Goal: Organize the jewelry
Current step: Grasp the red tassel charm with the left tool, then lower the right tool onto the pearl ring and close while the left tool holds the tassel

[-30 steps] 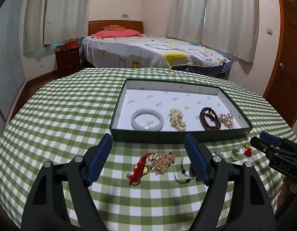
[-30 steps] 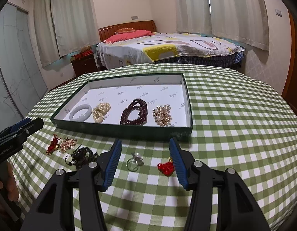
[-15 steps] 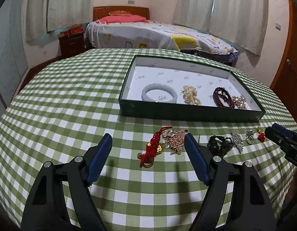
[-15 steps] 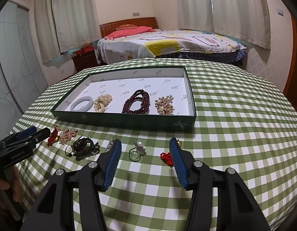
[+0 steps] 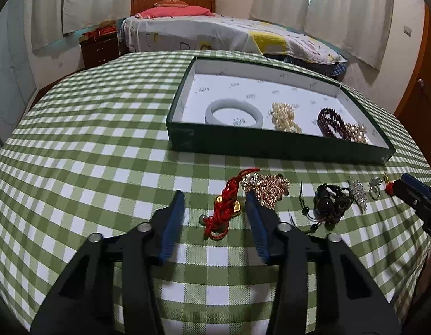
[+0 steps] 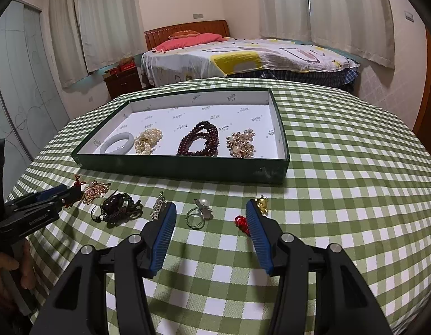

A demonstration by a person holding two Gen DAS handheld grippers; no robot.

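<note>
Your left gripper (image 5: 215,195) sits low over the green-checked tablecloth (image 5: 89,153), on the near side of the dark green tray (image 5: 271,146). Its jaws have just been closing, and the red knotted charm with gold pieces (image 5: 225,208) lies between the blue pads — they flank it but do not yet press on it; the right pad overlaps the edge of the rose-gold chain cluster (image 5: 267,188) lying just beside the charm.

Your right gripper (image 6: 211,209) hovers partly open over the cloth, also on the near side of the tray, with nothing clamped. The pearl ring (image 6: 200,213) lies between its fingers; the small red bead piece (image 6: 242,223) and the little gold charm (image 6: 261,205) sit right against its right pad.

Between the two grippers, along the tray's near wall, lie the dark corded bracelet (image 6: 120,209) and a crystal brooch (image 6: 158,209).

Inside the tray, from its left end — the pale jade bangle (image 6: 117,146), a cream pearl strand (image 6: 147,145), the dark red bead bracelet (image 6: 200,139) and a gold-and-pearl cluster (image 6: 240,145), all along the near wall, well apart from the far one.
</note>
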